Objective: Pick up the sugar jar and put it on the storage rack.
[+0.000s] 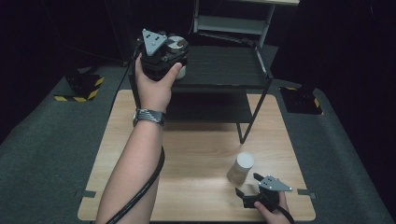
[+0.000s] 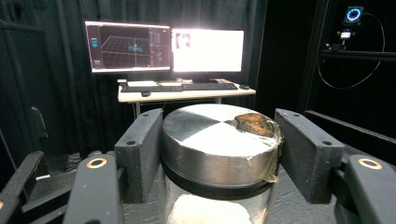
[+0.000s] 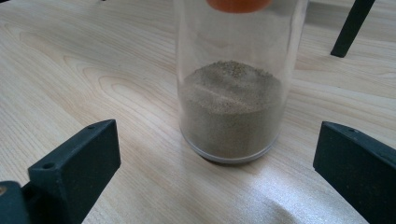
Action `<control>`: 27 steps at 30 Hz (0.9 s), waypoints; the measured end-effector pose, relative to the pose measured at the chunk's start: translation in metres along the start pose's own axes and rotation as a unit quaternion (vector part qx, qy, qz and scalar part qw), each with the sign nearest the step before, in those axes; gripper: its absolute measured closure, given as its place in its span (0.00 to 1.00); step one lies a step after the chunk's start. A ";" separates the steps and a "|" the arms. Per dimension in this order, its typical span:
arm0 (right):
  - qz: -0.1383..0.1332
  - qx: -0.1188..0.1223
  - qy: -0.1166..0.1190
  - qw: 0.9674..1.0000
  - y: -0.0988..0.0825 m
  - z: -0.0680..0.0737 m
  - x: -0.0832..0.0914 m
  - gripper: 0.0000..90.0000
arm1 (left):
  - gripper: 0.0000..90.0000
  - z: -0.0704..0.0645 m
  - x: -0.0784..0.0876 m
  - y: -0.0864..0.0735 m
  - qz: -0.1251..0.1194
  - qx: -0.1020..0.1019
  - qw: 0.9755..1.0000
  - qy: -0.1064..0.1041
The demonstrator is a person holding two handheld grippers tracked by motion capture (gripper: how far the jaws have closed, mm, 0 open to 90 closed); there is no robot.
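Left hand-held gripper (image 2: 219, 158) clamps a steel-lidded glass jar (image 2: 217, 140); right hand-held gripper (image 3: 215, 177) spread wide, empty

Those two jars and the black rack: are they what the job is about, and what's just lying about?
In use:
- metal-lidded jar, in left claw
- jar of brown powder, before open right claw
- black rack

Lying about:
- monitors
- keyboard

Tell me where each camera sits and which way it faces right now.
High view: above the person's side, looking forward and down at the table and rack; both forearms show.
Left gripper view: on the left gripper, facing monitors; its jaws clamp a steel-lidded jar.
Right gripper view: on the right gripper, low over the table, jaws apart, facing a sand jar.
Shared: both jars also show in the high view.
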State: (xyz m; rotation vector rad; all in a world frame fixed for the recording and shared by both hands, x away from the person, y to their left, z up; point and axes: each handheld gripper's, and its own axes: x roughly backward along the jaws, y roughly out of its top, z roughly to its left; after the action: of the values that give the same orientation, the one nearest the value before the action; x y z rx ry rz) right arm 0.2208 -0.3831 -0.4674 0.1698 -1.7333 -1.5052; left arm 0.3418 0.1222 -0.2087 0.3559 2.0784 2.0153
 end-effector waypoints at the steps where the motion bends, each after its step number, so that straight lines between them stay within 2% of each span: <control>1: 0.000 0.001 0.000 1.000 0.000 0.000 0.000 0.01 | 0.39 0.000 0.000 0.000 -0.001 0.001 1.000 0.000; 11: -0.001 0.000 -0.001 1.000 0.000 0.000 0.000 0.01 | 0.39 0.002 -0.002 -0.002 -0.001 0.013 1.000 0.000; 27: -0.003 -0.002 -0.002 1.000 -0.001 0.000 0.001 0.01 | 0.38 0.003 -0.002 0.001 0.004 0.021 1.000 -0.001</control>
State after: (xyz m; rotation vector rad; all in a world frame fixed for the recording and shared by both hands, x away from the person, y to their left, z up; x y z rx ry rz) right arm 0.2196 -0.3835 -0.4681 0.1702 -1.7347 -1.5146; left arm 0.3442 0.1243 -0.2079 0.3728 2.1238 1.9781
